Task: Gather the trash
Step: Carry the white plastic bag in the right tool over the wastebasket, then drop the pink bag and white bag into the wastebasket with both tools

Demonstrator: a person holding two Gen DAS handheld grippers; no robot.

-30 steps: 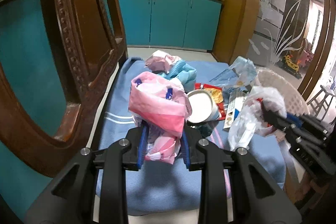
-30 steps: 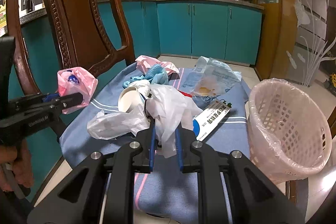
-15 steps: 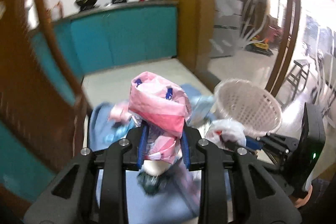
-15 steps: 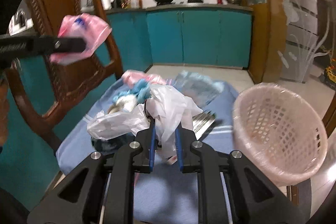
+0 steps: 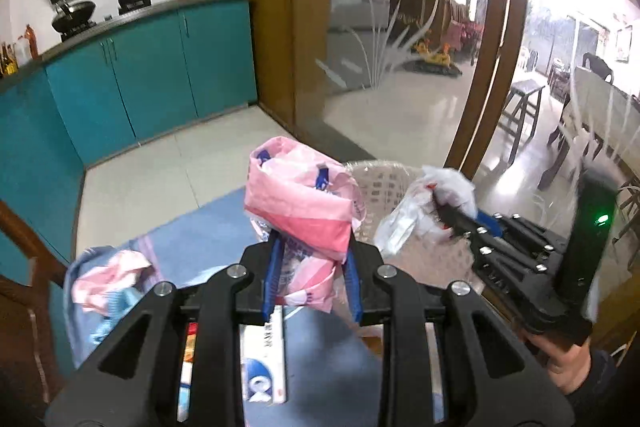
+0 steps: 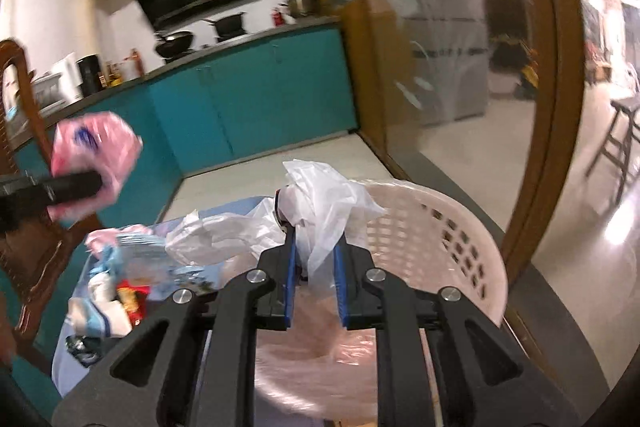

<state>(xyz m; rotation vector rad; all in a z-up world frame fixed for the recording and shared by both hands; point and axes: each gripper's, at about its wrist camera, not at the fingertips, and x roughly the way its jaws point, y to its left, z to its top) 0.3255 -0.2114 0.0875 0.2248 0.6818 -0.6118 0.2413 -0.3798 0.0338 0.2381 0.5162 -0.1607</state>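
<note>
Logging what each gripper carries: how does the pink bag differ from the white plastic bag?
The pink bag is opaque and printed with blue marks; the white plastic bag is thin, translucent and plain. The pink bag sits in the left gripper, short of the basket; the white one, in the right gripper, hangs over it. Both are crumpled and clamped.

Wrapper (image 5: 304, 203) up between left gripper (image 5: 312, 275) fingers, above table (image 5: 208, 247), basket (image 5: 384, 179) just behind. Plastic bag (image 6: 324, 211) between right gripper (image 6: 314, 279) fingers, over basket's near rim. Box (image 5: 264, 359) flat on table under left gripper. Loose litter (image 6: 116, 279) on table left of basket. Chair (image 6: 24, 211) at far left.
</note>
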